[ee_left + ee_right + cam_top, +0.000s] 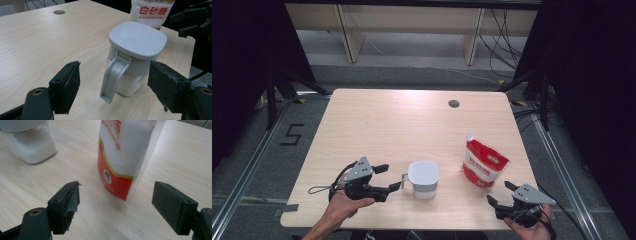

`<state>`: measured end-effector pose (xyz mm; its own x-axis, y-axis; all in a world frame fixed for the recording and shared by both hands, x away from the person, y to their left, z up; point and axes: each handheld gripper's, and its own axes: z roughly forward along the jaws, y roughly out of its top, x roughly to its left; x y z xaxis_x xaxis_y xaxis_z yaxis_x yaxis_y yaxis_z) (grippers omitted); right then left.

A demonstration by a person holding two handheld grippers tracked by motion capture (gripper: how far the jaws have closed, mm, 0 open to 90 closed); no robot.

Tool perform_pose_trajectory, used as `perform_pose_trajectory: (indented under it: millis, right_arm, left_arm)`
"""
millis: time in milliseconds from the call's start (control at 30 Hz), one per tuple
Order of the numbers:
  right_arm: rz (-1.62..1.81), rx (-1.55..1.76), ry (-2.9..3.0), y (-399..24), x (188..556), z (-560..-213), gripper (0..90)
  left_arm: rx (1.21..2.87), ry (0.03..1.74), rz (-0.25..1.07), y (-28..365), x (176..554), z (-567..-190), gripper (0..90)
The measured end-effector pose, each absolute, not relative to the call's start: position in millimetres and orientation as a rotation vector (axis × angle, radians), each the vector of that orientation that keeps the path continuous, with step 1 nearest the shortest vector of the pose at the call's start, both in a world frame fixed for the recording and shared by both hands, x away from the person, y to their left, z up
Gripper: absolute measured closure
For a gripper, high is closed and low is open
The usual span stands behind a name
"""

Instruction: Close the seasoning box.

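A: Nearest item, entry one: left gripper [393, 178], held in the person's left hand [343, 202] at the near left of the tabletop [377, 120]. Jaws released, standing wide; in the left gripper view the two black pads [71, 86] flank the handle [113, 77] of the jug without touching it.

B: Entry two, then: white jug [423, 179]?

A: Correct. White lidded jug, squarish grey-white lid [138, 38] closed on top, grey handle pointing toward the left gripper. Upright on the tabletop, near the front edge, about midway between the two grippers. Lower body shows white contents in the right gripper view.

B: Entry three?

A: Sugar bag [483, 162], red and white, printed lettering on the front. Standing on the tabletop to the right of the jug, near it but apart, leaning slightly.

B: Right-hand tool?

A: Entry four: right gripper [500, 193], held in the person's right hand [532, 231] at the near right corner. Jaws released and wide apart, nothing between the pads; they point toward the sugar bag, which stands just ahead of them, untouched.

B: Fixtures?

A: Light wood tabletop with a round grommet hole [454, 103] near the far edge. Cable [319, 189] trailing from the left gripper across the near left side.
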<state>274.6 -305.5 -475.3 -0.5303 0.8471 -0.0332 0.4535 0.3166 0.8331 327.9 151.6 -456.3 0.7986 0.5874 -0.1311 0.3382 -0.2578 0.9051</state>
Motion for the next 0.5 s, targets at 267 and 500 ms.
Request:
perform_pose_trajectory:
  millis: [267,500]
  right_arm:
    - [1.117,1.091,2.134,-306,277,-476,21.1]
    - [1.12,1.108,2.128,-305,277,-476,21.0]
  left_arm:
    - [1.882,0.703,0.277,156,321,-464,23.5]
    - [1.916,0.692,0.273,157,319,-470,22.8]
